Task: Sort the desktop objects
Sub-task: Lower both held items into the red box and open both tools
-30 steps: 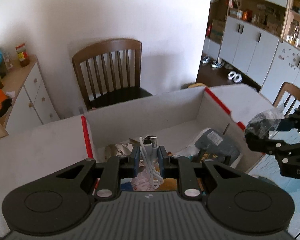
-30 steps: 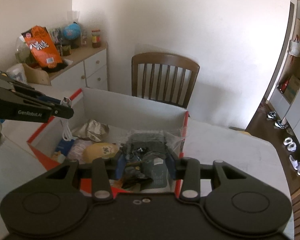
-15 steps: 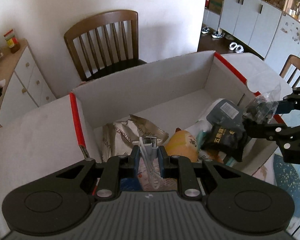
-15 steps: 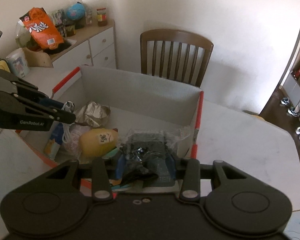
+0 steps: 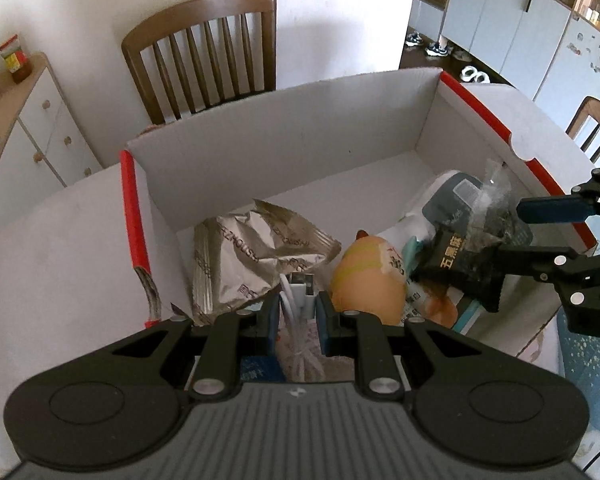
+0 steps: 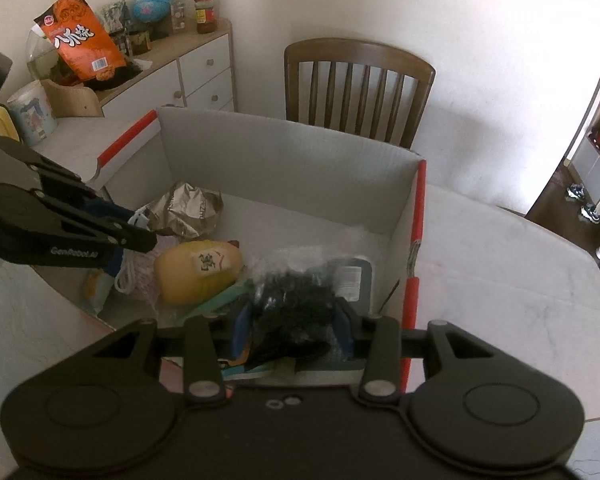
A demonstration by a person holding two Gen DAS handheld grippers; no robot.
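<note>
Left gripper (image 5: pixel 298 312) clamps white USB cable (image 5: pixel 296 300), plug end pointing up-forward, over cardboard box (image 5: pixel 284 148). Right gripper (image 6: pixel 294 322) pinches black-filled clear bag (image 6: pixel 296 296) above box. Silver wrapper (image 5: pixel 256 256) reads "ZHOUSH".

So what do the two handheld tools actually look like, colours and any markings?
Both are matte black, with two round discs at the base, angular linkage arms and silver pivot screws. The left tool has blue pads and a ribbed grey body; seen from the right wrist, it carries white GenRobot.AI lettering. The right tool also has blue pads.
</note>
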